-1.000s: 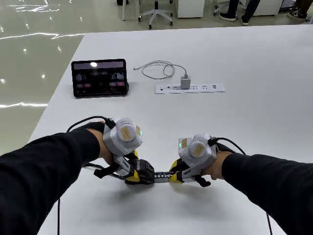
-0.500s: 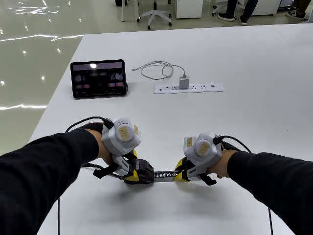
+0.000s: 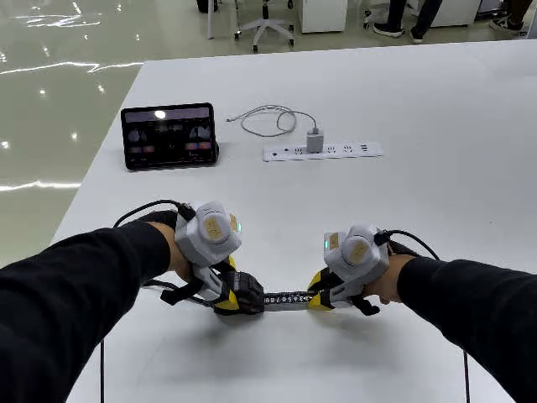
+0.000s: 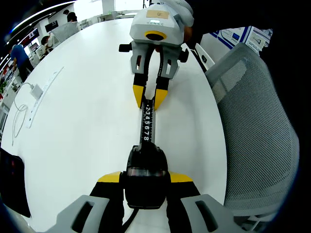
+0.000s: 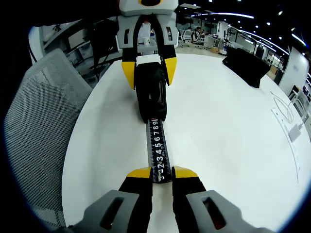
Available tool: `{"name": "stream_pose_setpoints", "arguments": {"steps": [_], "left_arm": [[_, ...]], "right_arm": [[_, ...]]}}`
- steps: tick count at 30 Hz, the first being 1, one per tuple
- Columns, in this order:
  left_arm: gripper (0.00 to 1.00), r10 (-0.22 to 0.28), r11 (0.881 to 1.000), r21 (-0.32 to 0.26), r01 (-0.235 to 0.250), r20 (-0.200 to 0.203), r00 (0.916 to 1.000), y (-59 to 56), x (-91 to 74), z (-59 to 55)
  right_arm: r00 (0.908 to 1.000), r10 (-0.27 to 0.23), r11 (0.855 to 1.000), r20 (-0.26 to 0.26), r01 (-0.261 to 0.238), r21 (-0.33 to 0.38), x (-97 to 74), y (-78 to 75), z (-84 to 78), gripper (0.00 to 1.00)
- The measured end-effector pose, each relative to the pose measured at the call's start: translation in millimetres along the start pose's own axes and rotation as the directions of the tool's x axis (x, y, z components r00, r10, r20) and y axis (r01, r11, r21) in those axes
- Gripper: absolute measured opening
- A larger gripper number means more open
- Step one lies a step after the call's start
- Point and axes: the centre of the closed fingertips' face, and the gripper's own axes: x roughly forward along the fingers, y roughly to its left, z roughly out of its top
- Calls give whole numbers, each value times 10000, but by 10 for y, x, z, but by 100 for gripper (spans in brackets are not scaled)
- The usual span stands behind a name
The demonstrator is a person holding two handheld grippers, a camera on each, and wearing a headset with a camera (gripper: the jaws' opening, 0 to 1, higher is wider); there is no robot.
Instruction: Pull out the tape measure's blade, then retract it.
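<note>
Right tool hides blade tip, prob. clamped.

The tape measure is a black case standing upright, clamped between the yellow-tipped jaws of the left gripper, with its mouth facing straight toward the right gripper. Its blade is out by a short length: a narrow dark strip with white numerals, 2 to 9 readable in the right gripper view, face up. It runs straight and low over the white surface from the case to the right gripper, whose jaws pinch the free end.
</note>
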Motion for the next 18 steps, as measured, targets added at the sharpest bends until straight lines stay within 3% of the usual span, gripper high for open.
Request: {"name": "stream_pose_setpoints", "arguments": {"steps": [18], "left_arm": [[29, 14, 10000, -30, -14, 68, 10000, 1, 0, 1]], "right_arm": [[9999, -32, 10000, -163, 33, 29, -114, -18, -137, 10]]}}
